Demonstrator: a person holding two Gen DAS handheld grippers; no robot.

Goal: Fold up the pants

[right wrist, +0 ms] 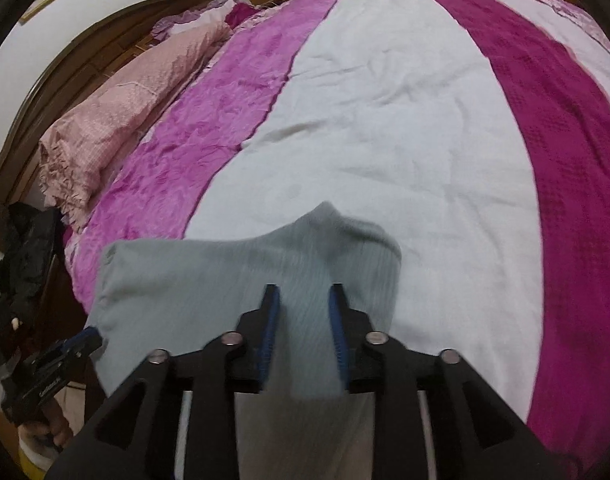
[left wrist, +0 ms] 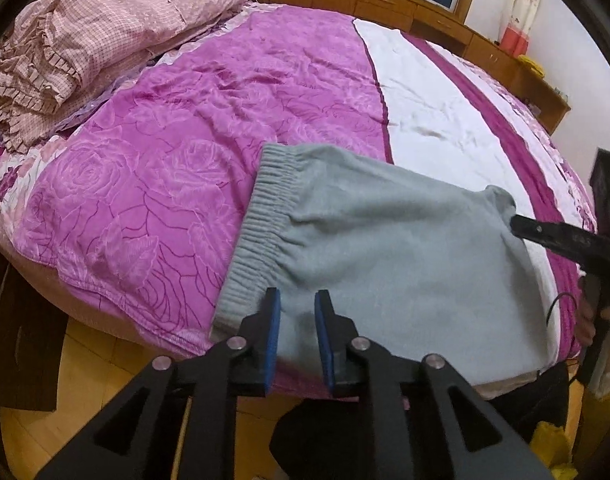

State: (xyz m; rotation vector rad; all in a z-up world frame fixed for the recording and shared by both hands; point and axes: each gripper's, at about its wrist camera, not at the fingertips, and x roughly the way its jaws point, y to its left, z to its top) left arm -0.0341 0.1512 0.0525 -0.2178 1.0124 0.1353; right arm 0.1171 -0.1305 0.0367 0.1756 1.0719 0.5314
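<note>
Purple bedspread (left wrist: 193,128) bears folded grey pants (left wrist: 385,248).

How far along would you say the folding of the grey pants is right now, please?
Done: the grey pants lie folded into a compact block on the bed. In hand: left claw and right claw both gape over the fabric. Left: perhaps only smoothing.

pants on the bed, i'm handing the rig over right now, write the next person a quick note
Left gripper: jaws apart over the near edge of the grey pants, beside the waistband; no grip visible.
Right gripper: jaws apart with the far end of the pants between them, not pinched.
The pants lie folded into a short bundle at the near edge of the bedspread.
Left: check the fold is neat, tidy it, pull clear.
</note>
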